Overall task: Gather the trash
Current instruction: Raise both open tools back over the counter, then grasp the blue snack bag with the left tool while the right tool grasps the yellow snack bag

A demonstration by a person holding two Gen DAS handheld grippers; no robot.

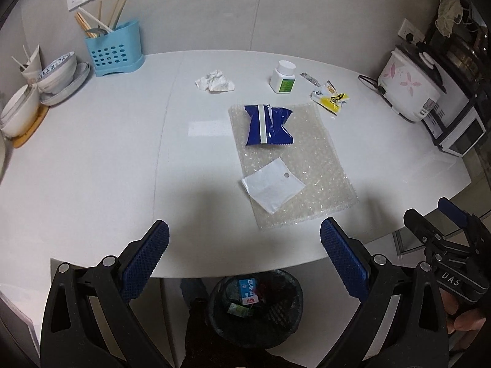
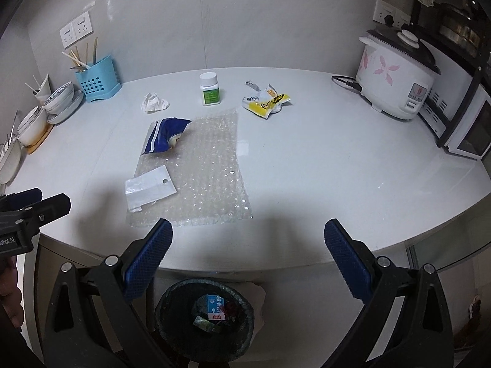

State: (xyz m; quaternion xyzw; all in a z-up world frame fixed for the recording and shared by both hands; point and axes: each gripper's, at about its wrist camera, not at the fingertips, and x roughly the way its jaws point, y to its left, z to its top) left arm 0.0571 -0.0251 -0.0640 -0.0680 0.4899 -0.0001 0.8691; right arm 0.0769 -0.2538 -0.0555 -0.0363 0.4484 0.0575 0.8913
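Both tongs, left (image 1: pixel 244 251) and right (image 2: pixel 248 251), are spread and empty at the lower frame, above the bin (image 2: pixel 172 303); the blue wrapper (image 1: pixel 268 124) lies mid-frame on the bench (image 1: pixel 107 153).

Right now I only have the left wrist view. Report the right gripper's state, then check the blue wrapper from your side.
Observer: The right gripper is wide open and empty, near the front of the table.
Operator: Now the wrapper.
Observer: The blue wrapper gapes open at the end lying on the bubble wrap. Something pale shows inside.
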